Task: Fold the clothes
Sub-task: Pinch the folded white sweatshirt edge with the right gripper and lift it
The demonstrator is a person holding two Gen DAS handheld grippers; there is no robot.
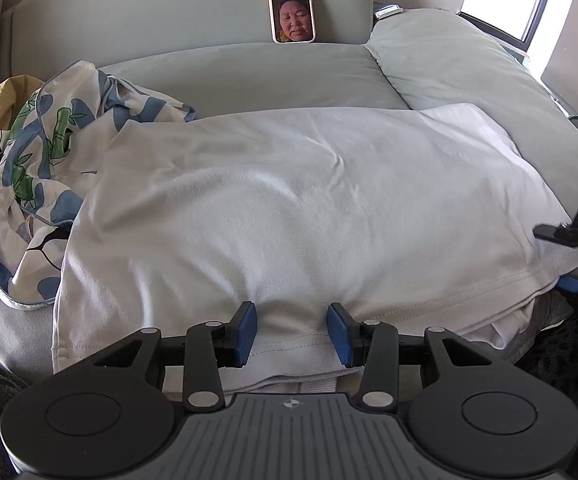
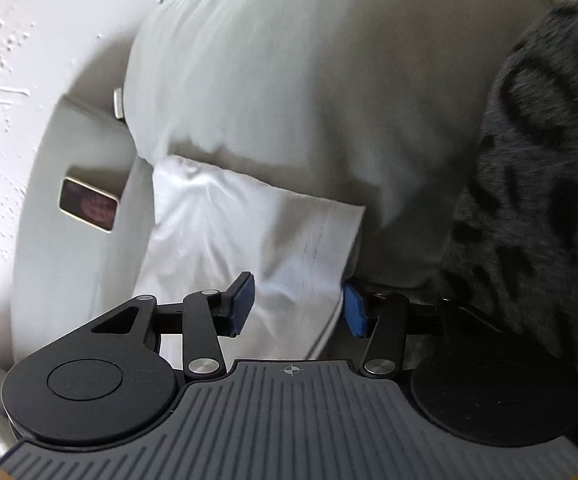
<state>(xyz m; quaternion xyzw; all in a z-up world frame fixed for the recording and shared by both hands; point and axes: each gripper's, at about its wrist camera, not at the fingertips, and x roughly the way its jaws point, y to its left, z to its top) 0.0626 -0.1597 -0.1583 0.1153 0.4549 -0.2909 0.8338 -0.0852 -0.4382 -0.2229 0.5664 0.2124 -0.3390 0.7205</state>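
Fingers, left gripper (image 1: 291,334): stood partly apart, blue pads (image 1: 245,334) on either side of a raised ridge of the white garment's near hem; whether they pinched the cloth or only flanked it could not be told.
Fingers, right gripper (image 2: 299,307): parted about halfway, the garment's corner between them – the right pad looked close against the hemmed edge, the left pad stood clear of the cloth, so no firm grip showed.
Sofa (image 1: 249,68): grey cushions lay beyond both pairs of fingers and carried everything.
White garment (image 1: 301,208): spread fairly flat straight ahead of the left fingers, in what looked like at least two layers near the hem, its right corner (image 2: 321,232) reaching into the right fingers.
Patterned cloth (image 1: 41,152): bunched up, unfolded, to the left of the left fingers, its edge partly under the white garment.
Phone (image 1: 291,9): leaned upright on the backrest, well beyond the left fingers.
Progress: judged early to middle – the white piece appeared laid out and perhaps folded once, with further folds still to make; the patterned piece remained untouched.
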